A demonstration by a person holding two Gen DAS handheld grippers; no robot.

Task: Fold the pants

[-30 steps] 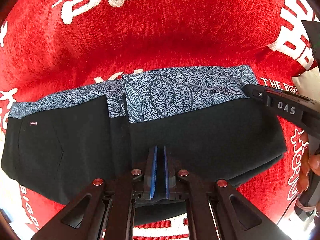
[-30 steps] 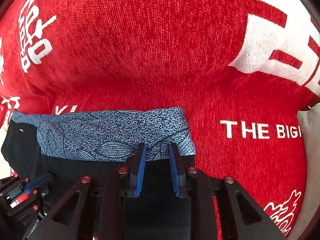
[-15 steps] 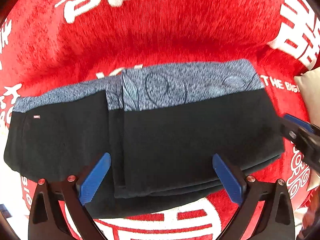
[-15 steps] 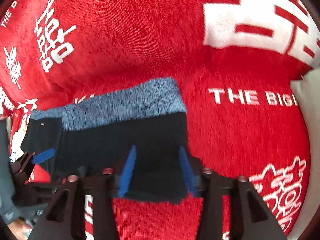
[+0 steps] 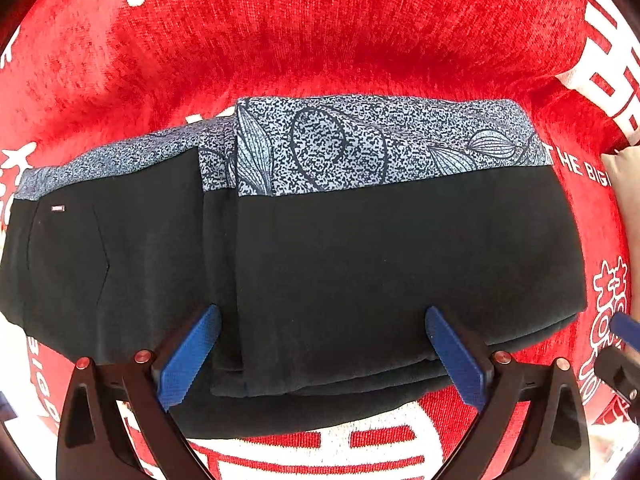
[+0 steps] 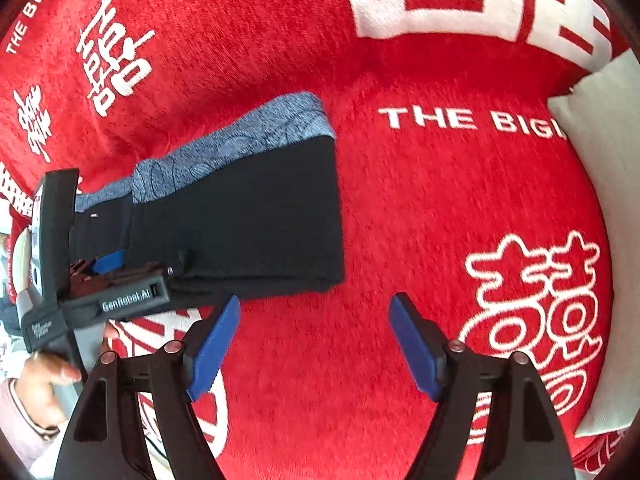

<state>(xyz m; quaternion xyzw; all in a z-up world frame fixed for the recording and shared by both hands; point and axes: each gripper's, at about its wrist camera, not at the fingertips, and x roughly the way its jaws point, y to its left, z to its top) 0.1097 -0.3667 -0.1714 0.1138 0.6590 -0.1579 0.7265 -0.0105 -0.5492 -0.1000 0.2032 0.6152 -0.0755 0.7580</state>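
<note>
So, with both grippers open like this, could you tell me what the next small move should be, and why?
Probably ease the left gripper up and away. Its jaws stand wide open over the pants, gripping nothing, and the pants lie folded in a stack on the red blanket. The right gripper is also open, over bare blanket beside them, so no fold looks left to make.
</note>
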